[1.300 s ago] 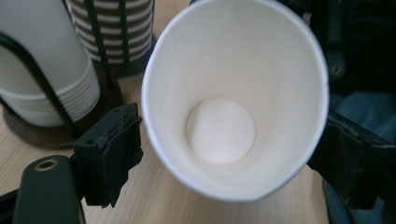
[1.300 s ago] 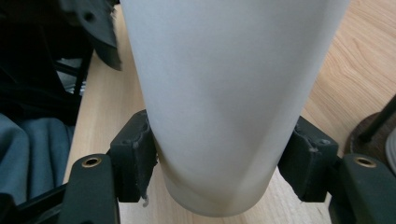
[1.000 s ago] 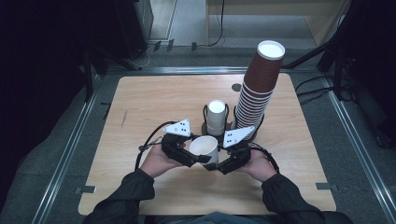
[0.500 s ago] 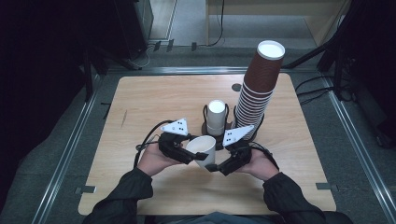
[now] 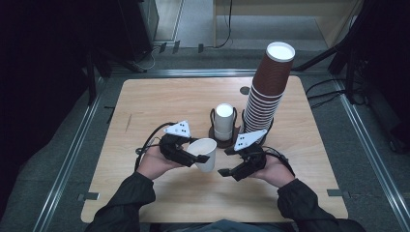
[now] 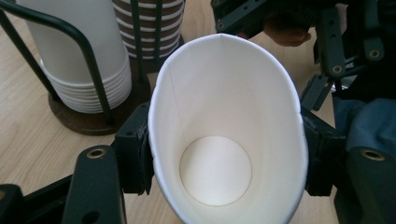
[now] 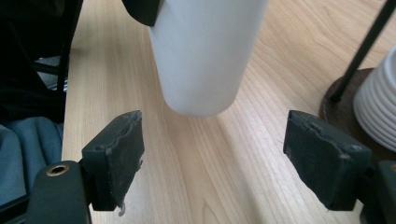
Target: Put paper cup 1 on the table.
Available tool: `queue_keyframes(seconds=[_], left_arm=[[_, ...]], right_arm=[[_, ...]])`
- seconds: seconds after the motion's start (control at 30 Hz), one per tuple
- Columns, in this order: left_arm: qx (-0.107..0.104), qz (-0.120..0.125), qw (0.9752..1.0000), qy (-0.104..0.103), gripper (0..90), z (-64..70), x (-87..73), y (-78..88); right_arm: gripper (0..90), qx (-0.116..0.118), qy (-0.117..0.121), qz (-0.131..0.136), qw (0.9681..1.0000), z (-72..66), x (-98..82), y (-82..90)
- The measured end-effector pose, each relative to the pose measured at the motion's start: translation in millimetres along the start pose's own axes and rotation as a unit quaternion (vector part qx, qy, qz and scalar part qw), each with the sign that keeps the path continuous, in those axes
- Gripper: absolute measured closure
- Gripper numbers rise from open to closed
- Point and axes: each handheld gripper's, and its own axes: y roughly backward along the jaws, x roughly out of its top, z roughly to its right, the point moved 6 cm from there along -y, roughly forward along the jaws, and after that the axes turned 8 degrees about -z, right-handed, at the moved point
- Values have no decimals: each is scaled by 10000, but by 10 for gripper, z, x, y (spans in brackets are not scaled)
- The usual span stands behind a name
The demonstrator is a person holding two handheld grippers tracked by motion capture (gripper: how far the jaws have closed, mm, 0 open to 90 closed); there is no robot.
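Observation:
A white paper cup (image 5: 205, 153) hangs just above the wooden table (image 5: 154, 104), tilted with its mouth toward my left hand. My left gripper (image 5: 194, 155) is shut on it; the jaws have just been closing and squeeze its rim into an oval (image 6: 224, 140) between the black pads (image 6: 135, 154). My right gripper (image 5: 226, 171) stands open to the right of the cup. Its jaws have just been opening and nothing is between them. In the right gripper view the cup's base (image 7: 205, 56) floats ahead of its wide-apart pads (image 7: 116, 154).
A short stack of white cups (image 5: 224, 122) sits in a black wire holder behind the held cup. A tall leaning stack of brown cups (image 5: 268, 87) stands to its right. A round hole (image 5: 244, 90) marks the tabletop at the back.
The right gripper has let go of the cup and drawn back to the right. The left gripper has closed on the cup and tilted it.

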Motion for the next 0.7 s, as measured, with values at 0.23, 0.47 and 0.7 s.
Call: queue_keyframes(seconds=[0.23, 0.47, 0.7], left_arm=[[69, -87, 9999, 59, 338, -51, -48, 28], [181, -117, 9996, 170, 333, -118, -107, 85], [311, -126, 9991, 278, 329, -184, -169, 167]], right_arm=[[206, -208, -8, 6, 9998, 11, -21, 48], [208, -328, -172, -66, 9993, 38, -38, 56], [208, -368, -161, -109, 9991, 53, -53, 61]])
